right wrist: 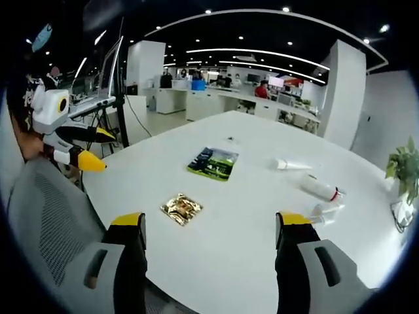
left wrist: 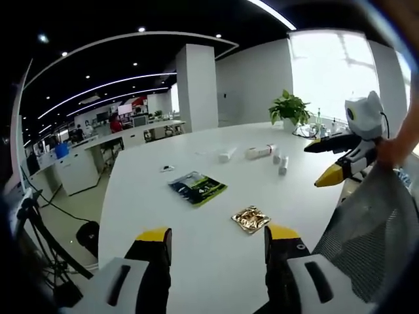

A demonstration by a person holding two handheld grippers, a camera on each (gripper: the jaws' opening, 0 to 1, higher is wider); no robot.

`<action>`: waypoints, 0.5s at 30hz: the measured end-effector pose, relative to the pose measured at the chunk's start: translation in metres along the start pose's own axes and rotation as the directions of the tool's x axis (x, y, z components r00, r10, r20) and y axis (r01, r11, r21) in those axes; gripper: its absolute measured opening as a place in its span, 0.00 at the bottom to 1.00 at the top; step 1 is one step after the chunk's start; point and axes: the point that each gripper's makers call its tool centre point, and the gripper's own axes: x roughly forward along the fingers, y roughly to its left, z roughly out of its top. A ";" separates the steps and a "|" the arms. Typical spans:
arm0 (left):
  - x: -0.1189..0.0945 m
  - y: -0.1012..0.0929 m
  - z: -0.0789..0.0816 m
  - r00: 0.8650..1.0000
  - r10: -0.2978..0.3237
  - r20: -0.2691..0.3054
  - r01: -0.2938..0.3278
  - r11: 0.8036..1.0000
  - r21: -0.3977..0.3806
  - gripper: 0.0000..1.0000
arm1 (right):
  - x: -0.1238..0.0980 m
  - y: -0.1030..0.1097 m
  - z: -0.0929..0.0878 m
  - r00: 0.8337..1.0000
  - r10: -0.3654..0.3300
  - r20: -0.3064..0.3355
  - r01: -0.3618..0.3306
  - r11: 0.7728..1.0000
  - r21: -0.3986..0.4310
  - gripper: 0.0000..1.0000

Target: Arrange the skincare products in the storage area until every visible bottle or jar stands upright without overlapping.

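Well apart, lying on the table beyond both released, empty jaws: skincare tubes, a green packet, gold sachet

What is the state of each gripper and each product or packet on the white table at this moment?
left gripper: open, empty.
right gripper: open, empty.
white tube: lying flat.
white bottle: lying on its side, red band at the cap end.
small bottles: one looks upright, one tilted or lying; too small to be sure.
gold packet: flat on the table.
dark green packet: flat on the table.
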 end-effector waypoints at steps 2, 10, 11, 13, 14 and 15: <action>0.000 -0.001 -0.001 1.000 -0.004 0.000 0.004 1.000 0.007 0.59 | -0.002 0.000 0.001 1.000 -0.005 0.009 0.005 1.000 0.013 0.79; 0.000 0.002 -0.002 1.000 0.004 -0.006 -0.004 1.000 -0.003 0.59 | 0.001 0.001 -0.009 0.999 -0.003 -0.037 0.003 1.000 -0.003 0.79; 0.001 0.002 -0.003 1.000 0.004 -0.009 -0.004 1.000 -0.005 0.59 | 0.001 0.001 -0.010 0.999 -0.002 -0.044 0.002 1.000 -0.006 0.79; 0.001 0.001 -0.005 1.000 -0.003 -0.018 0.003 1.000 -0.009 0.59 | 0.002 0.001 -0.012 0.999 -0.003 -0.052 0.002 1.000 -0.006 0.79; 0.002 -0.003 -0.006 1.000 -0.018 -0.026 0.018 1.000 -0.003 0.59 | 0.002 0.002 -0.012 0.999 -0.001 -0.052 0.001 1.000 -0.001 0.79; 0.003 -0.005 -0.008 0.999 -0.025 -0.037 0.025 1.000 0.002 0.59 | 0.002 0.002 -0.011 0.999 0.002 -0.050 -0.002 1.000 0.003 0.79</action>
